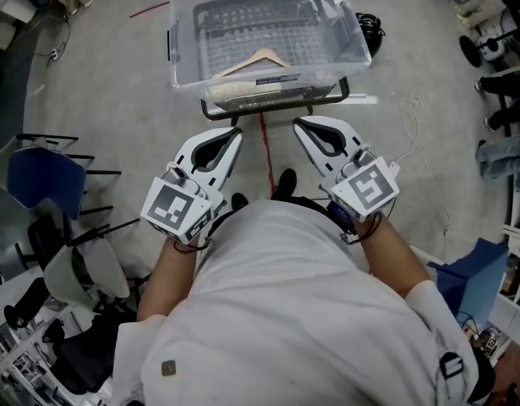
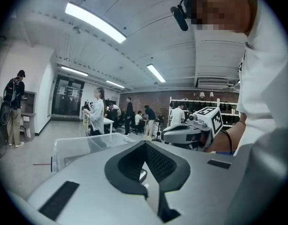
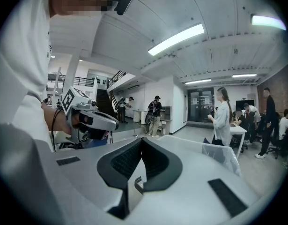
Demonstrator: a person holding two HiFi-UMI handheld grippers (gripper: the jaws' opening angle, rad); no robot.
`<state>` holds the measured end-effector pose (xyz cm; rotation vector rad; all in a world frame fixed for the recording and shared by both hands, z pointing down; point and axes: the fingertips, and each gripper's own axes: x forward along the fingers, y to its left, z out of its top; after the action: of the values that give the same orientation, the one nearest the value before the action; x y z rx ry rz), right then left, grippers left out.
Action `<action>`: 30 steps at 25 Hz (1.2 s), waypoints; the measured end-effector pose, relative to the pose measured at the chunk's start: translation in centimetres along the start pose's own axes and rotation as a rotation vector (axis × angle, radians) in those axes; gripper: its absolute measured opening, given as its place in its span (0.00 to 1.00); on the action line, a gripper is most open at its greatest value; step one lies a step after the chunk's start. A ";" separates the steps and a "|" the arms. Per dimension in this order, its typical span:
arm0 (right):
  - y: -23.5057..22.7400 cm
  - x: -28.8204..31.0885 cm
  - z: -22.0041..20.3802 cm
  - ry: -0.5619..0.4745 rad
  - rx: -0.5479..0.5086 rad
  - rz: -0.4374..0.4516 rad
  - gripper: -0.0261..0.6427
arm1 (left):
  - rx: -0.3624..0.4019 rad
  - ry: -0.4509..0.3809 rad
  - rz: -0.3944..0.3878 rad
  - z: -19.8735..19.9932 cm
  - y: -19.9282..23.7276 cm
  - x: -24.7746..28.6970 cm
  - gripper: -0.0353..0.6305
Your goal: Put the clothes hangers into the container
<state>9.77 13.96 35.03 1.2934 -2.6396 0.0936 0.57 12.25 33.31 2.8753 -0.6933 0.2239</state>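
From the head view, a pale wooden clothes hanger (image 1: 258, 60) lies inside the clear plastic container (image 1: 185, 57) on a low cart, just ahead of both grippers. In the left gripper view, the left gripper (image 2: 144, 143) has its jaws closed and empty. In the right gripper view, the right gripper (image 3: 141, 139) is also closed, gripping nothing.

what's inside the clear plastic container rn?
One pale wooden clothes hanger lies inside the clear plastic container, over a dark grid pattern. The near wall's glare and label cover the front strip; contents there unclear.
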 end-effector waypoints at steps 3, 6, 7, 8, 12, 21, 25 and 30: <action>2.1 0.8 0.4 0.010 -0.013 -0.018 0.07 | 0.003 0.000 -0.008 -0.4 0.5 -2.4 0.08; 3.9 1.5 0.5 0.012 -0.023 -0.031 0.07 | 0.006 -0.005 -0.013 -0.6 1.1 -4.3 0.08; 4.4 1.7 0.5 0.014 -0.023 -0.035 0.07 | 0.007 -0.006 -0.014 -0.7 1.3 -4.8 0.08; 5.0 1.9 0.4 0.016 -0.023 -0.039 0.07 | 0.008 -0.006 -0.016 -0.9 1.5 -5.3 0.08; 7.2 2.5 -0.2 0.026 -0.013 -0.056 0.07 | 0.012 0.000 -0.036 -2.1 1.9 -7.2 0.08; 12.6 3.5 -0.2 0.011 0.045 -0.089 0.07 | 0.020 0.001 -0.070 -3.3 2.8 -11.8 0.08; 14.0 3.8 0.0 0.015 0.052 -0.099 0.07 | 0.024 -0.002 -0.083 -3.3 3.1 -13.3 0.08; 15.1 4.2 0.2 0.010 0.052 -0.106 0.07 | 0.026 -0.013 -0.085 -3.2 3.5 -14.4 0.08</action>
<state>-4.70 19.98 36.21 1.4426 -2.5707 0.1529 -14.02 16.14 34.19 2.9254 -0.5730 0.2037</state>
